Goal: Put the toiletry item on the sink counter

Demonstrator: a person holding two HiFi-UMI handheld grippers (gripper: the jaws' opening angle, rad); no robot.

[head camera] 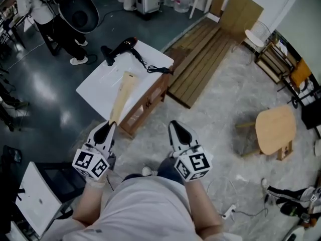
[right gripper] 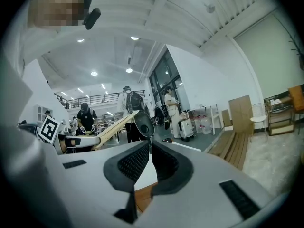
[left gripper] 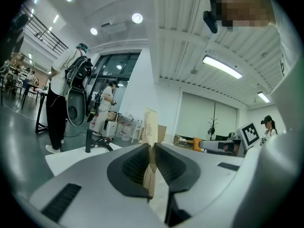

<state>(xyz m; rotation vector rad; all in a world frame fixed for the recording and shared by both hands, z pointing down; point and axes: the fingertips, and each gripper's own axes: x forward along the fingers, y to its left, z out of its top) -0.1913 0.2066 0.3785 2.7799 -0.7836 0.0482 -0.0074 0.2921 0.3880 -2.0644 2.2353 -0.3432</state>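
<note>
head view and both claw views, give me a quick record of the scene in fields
left claw: shut on the tan box
tan box: long, flat, sticking forward out of the left claw, over the counter in the head view; whether it touches cannot be told
right claw: jaws together, nothing between them
counter: white top on a wooden frame, ahead of both claws
hair dryer: black, lying on the far end of the counter, cord trailing beside it
task state: box not yet set down
</note>
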